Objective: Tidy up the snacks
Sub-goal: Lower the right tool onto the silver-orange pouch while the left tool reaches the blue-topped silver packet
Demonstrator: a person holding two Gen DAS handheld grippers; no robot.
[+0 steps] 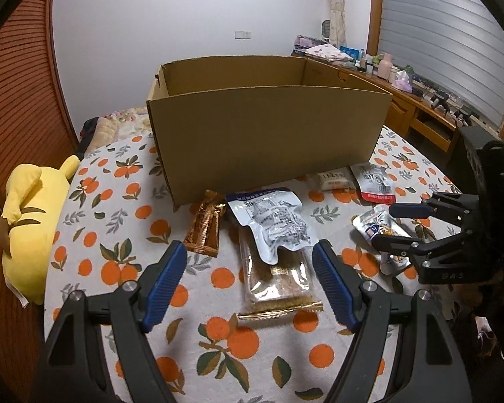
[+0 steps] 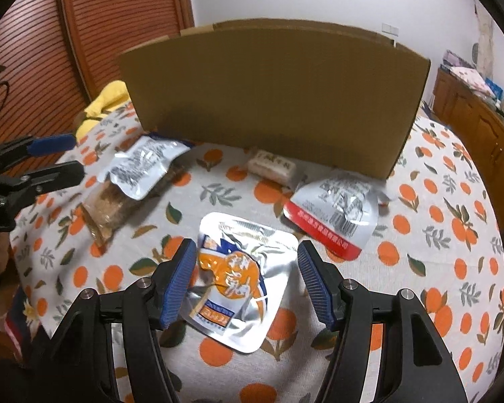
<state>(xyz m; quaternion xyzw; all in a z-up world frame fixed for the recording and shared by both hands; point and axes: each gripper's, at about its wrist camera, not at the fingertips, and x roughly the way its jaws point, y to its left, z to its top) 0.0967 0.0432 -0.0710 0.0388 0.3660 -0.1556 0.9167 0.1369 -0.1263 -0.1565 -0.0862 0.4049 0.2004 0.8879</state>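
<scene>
An open cardboard box [image 1: 265,134] stands on the orange-print cloth; it also shows in the right wrist view [image 2: 272,94]. My left gripper [image 1: 250,258] is open above a clear cracker pack [image 1: 275,282] with a blue-and-silver pouch [image 1: 272,221] lying on it. A brown-gold wrapper [image 1: 206,226] lies to their left. My right gripper [image 2: 247,258] is open, its pads either side of a silver-and-orange pouch [image 2: 238,278]. A red-edged silver pouch [image 2: 336,215] and a small white pack [image 2: 272,166] lie by the box front.
A yellow plush toy [image 1: 33,221] lies at the table's left edge. A wooden slatted wardrobe [image 1: 16,100] stands on the left. A wooden desk [image 1: 416,100] with bottles and clutter runs along the right under the window blinds.
</scene>
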